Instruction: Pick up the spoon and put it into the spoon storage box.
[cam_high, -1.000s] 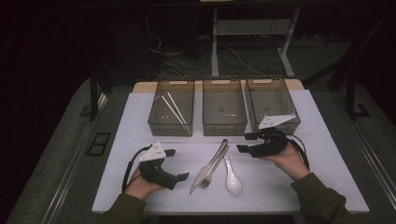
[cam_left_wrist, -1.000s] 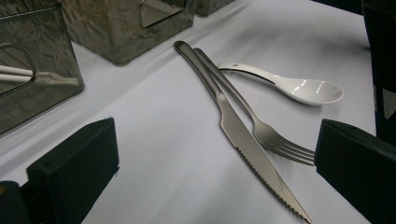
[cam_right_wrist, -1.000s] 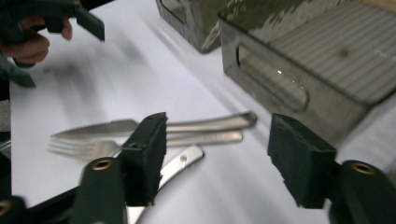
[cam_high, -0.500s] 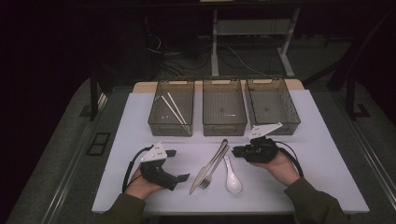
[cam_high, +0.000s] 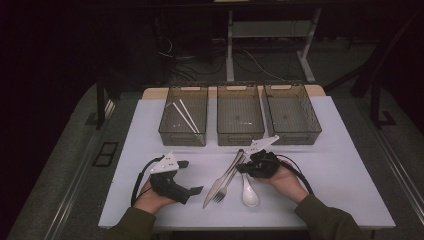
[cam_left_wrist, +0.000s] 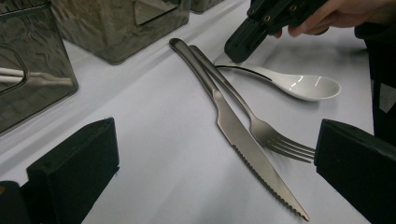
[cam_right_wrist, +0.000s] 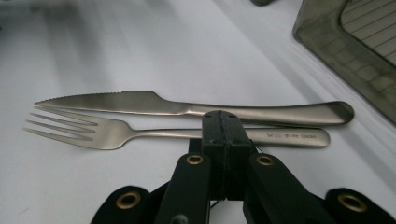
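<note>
Two grippers are in play on the white table (cam_high: 340, 165), and the action is on the right. The right gripper (cam_high: 244, 169) has just been closing its jaws, and in its own view they now sit pressed flat together with nothing showing between them. From the left gripper view its black tip (cam_left_wrist: 243, 44) hangs right at the handle end of the white spoon (cam_left_wrist: 299, 85); whether it touches that handle I cannot tell. Just ahead of the shut jaws, lying crosswise, is the fork (cam_right_wrist: 140, 133), and beyond it, side by side with it, the knife (cam_right_wrist: 196, 108), serrated edge away from the gripper and blade and tines off to its left. From above, knife (cam_high: 220, 180) and fork (cam_high: 227, 182) run together just to the gripper's left, while the spoon (cam_high: 249, 192) lies beside the right hand (cam_high: 282, 179), its bowl toward the person. Over on the other side, the left gripper (cam_high: 192, 191) rests low on the table in the left hand (cam_high: 150, 197), jaws spread wide and empty, pointed at the cutlery from well apart. Beyond both grippers stand three dark bins (cam_high: 240, 136) in a row, the leftmost holding a pair of pale chopsticks (cam_high: 184, 117).
</note>
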